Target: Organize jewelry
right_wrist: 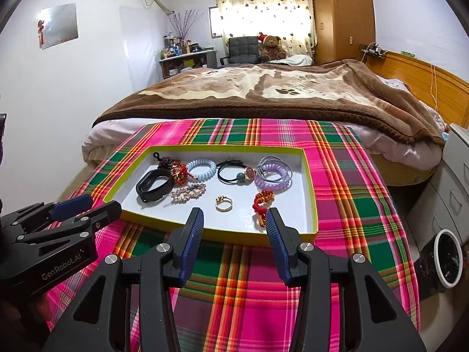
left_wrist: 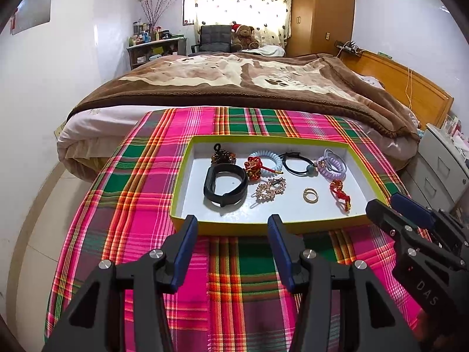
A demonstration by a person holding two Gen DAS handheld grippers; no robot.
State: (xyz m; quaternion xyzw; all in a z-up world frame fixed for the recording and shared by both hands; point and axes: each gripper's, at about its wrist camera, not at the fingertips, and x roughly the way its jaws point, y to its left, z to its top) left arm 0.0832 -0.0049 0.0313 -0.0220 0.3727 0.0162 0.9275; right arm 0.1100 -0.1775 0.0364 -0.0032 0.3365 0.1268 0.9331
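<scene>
Left wrist view: the left gripper (left_wrist: 233,223) hangs over the plaid cloth (left_wrist: 140,205), blue ribbed pads apart, gripping nothing. Just ahead sits a shallow cardboard tray (left_wrist: 181,176), yellow-green rim, white floor. Inside: one black rubbery wristband (left_wrist: 225,187), one rhinestone hair clip (left_wrist: 269,190), one gold ring (left_wrist: 310,195), two coiled spiral hair ties, pale blue (left_wrist: 271,161) and lilac (left_wrist: 334,168).

Right wrist view: the right gripper (right_wrist: 234,215) has its jaws wide, empty, above the tray's near rim. A red knotted cord charm (right_wrist: 261,202) lies just beside the right fingertip (right_wrist: 271,220). One black elastic (right_wrist: 231,171) with a teal bead.
</scene>
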